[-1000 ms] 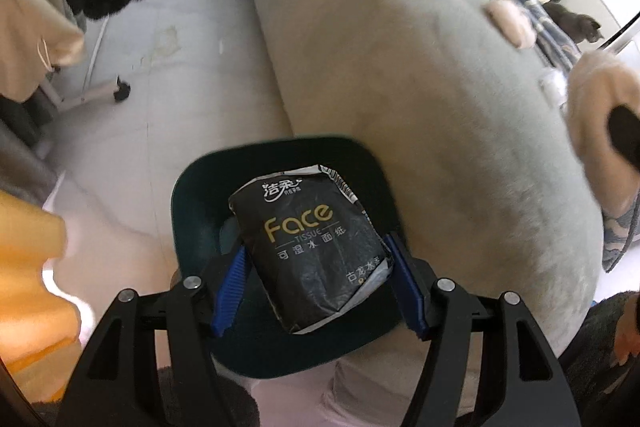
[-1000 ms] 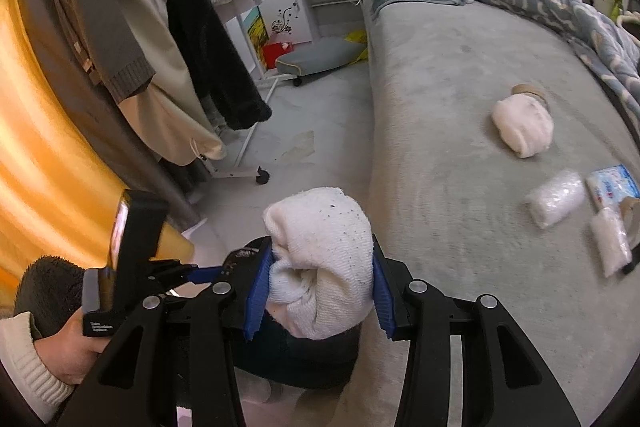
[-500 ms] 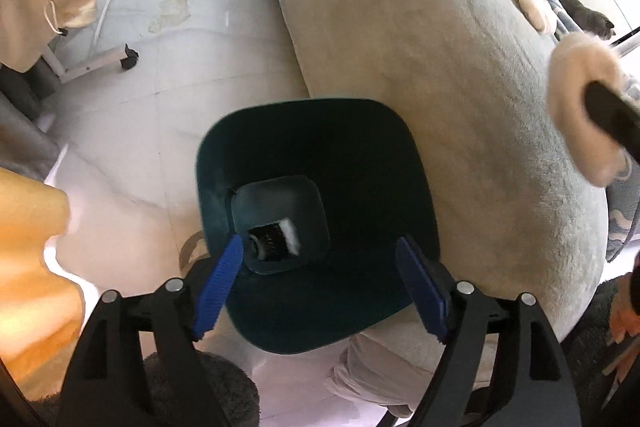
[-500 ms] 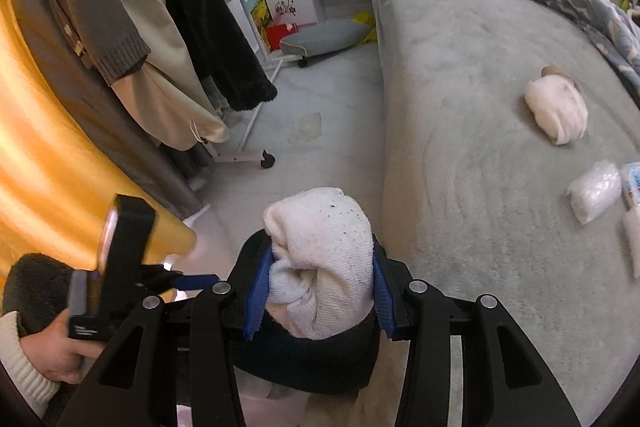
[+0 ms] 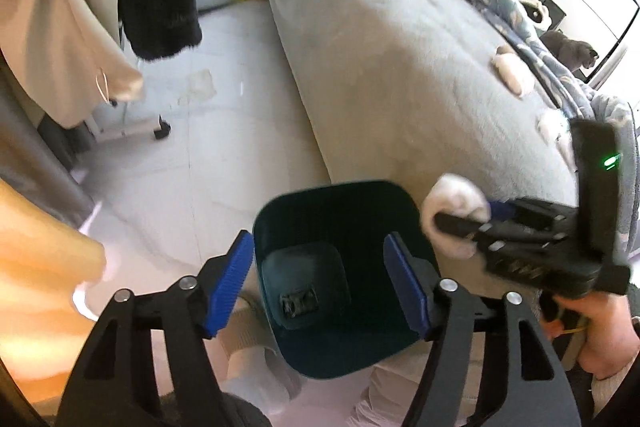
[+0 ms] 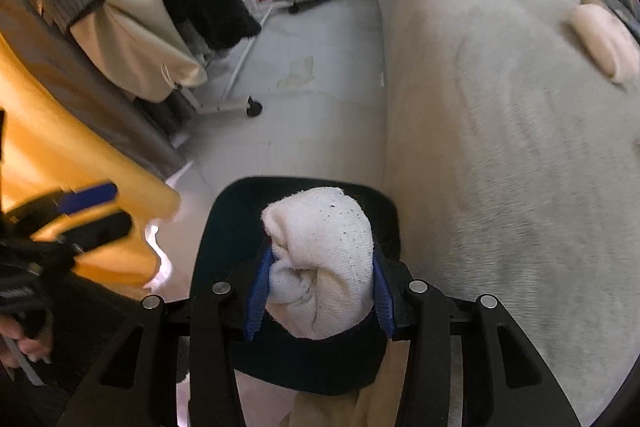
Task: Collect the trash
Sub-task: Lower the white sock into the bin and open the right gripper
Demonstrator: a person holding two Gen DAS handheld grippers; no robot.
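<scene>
While the right hand-held gripper pinches a sock, the left closes empty.

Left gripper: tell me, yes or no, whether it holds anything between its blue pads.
No. The left gripper has only air between its closing jaws, with the dark green bin open below.

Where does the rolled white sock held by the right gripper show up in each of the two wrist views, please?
Left wrist view: the rolled white sock sits right of centre, clamped in the right gripper, by the bin's right rim.
Right wrist view: it fills the lower centre, between the blue pads, over the bin's mouth.
Shared landmark: the dark teal bin beside the grey bed.
</scene>
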